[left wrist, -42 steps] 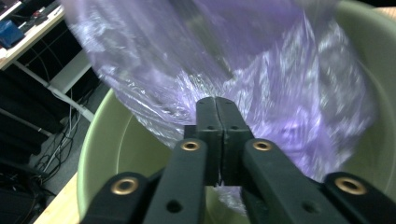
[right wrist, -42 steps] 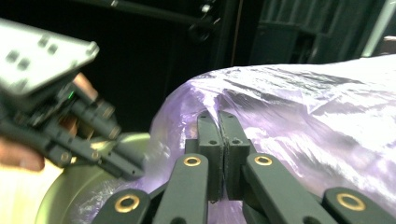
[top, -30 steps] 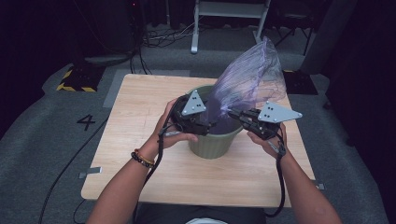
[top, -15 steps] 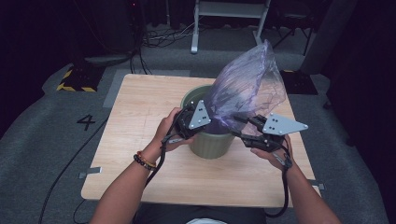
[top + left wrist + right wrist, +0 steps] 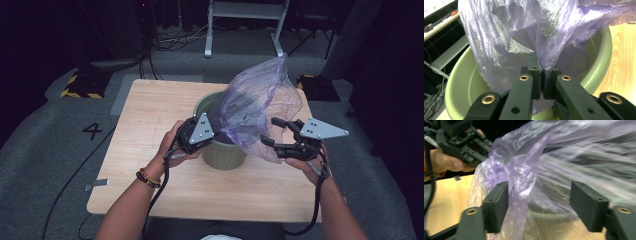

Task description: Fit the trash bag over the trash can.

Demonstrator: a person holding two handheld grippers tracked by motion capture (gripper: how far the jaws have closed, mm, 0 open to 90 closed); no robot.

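Over the green bin (image 5: 220, 150) on the table (image 5: 150, 110), your left gripper (image 5: 541, 75) is clamped on a fold of the purple bag (image 5: 257, 107) just inside the near rim, while your right gripper (image 5: 274, 134) has just been opening, film loose between its spread jaws. Keep the left pinch low and firm, and regrip the free edge with the right before pulling it over the rim. Billowing, the bag stands with its long axis tilted up and away to the right, mouth down toward the bin.
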